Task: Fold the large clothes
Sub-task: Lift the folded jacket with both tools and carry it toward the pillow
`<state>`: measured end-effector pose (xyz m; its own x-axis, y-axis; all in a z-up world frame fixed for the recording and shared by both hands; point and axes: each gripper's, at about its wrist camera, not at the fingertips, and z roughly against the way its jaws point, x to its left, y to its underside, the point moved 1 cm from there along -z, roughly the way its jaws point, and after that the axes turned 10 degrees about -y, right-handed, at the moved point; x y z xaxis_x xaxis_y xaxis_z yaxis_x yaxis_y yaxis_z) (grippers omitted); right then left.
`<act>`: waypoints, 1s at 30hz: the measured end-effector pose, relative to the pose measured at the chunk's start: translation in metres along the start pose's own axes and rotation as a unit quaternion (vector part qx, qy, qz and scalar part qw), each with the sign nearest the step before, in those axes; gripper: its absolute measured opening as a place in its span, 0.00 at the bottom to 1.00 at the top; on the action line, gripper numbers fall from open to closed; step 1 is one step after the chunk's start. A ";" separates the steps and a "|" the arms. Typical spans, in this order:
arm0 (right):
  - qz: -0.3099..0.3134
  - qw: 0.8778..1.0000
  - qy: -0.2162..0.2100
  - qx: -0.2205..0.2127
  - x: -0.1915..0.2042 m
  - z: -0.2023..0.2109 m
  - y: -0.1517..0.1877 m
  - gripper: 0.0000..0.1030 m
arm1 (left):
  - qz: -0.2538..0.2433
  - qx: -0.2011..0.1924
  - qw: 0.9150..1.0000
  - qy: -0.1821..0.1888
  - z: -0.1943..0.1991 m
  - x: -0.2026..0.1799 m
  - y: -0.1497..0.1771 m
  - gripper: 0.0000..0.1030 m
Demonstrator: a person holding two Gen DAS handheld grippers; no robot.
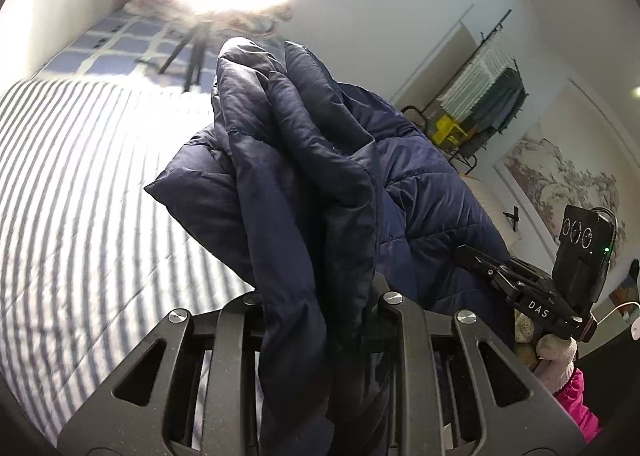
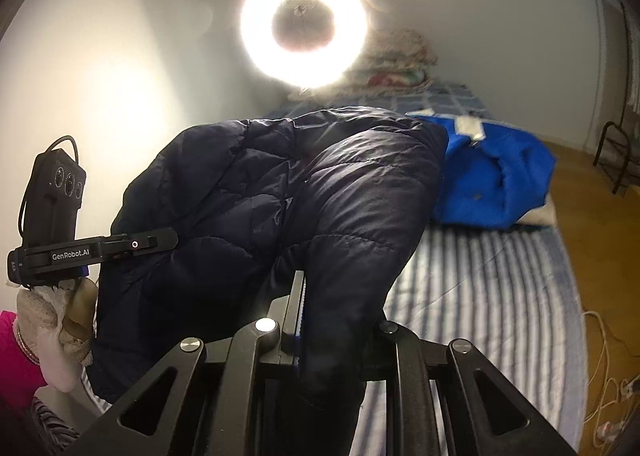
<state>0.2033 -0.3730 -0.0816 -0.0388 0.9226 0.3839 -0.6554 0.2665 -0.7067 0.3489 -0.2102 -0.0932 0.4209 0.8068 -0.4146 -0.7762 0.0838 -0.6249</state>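
Observation:
A dark navy quilted puffer jacket (image 1: 312, 176) hangs bunched above the striped bed (image 1: 80, 184). My left gripper (image 1: 320, 296) is shut on a fold of it; the cloth hides the fingertips. The right gripper (image 1: 480, 260) shows at the right of the left wrist view, gripping the jacket's other side. In the right wrist view the jacket (image 2: 300, 196) fills the centre, and my right gripper (image 2: 316, 296) is shut on its padded edge. The left gripper (image 2: 160, 240) shows at the left of that view, clamped into the cloth.
A blue garment (image 2: 492, 176) lies on the bed (image 2: 480, 276) beyond the jacket. Folded blankets (image 2: 396, 60) sit at the bed's head under a bright ring lamp (image 2: 304, 28). A clothes rack (image 1: 488, 88) stands by the wall. Cables (image 2: 604, 368) lie on the wooden floor.

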 end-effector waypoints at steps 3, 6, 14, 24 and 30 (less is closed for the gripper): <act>0.004 1.000 0.011 -0.003 -0.021 0.006 -0.013 0.15 | -0.014 -0.007 1.000 0.011 -0.020 -0.020 -0.021 0.22; 0.013 0.999 0.031 -0.009 -0.049 0.010 -0.035 0.15 | -0.023 -0.017 0.999 0.024 -0.044 -0.037 -0.045 0.22; 0.031 0.995 0.086 -0.031 -0.115 0.002 -0.096 0.15 | -0.039 -0.040 0.997 0.051 -0.123 -0.072 -0.121 0.22; 0.042 0.988 0.141 -0.040 -0.189 -0.048 -0.172 0.14 | -0.053 -0.062 0.996 0.038 -0.213 -0.094 -0.204 0.22; 0.036 0.987 0.148 -0.049 -0.231 -0.070 -0.200 0.14 | -0.053 -0.062 0.996 0.035 -0.255 -0.096 -0.235 0.22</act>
<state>0.3967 -0.6198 -0.0705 0.1483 0.9774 0.1508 -0.5829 0.2096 -0.7850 0.6106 -0.4567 -0.0748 0.5317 0.7548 -0.3842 -0.6634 0.0891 -0.7430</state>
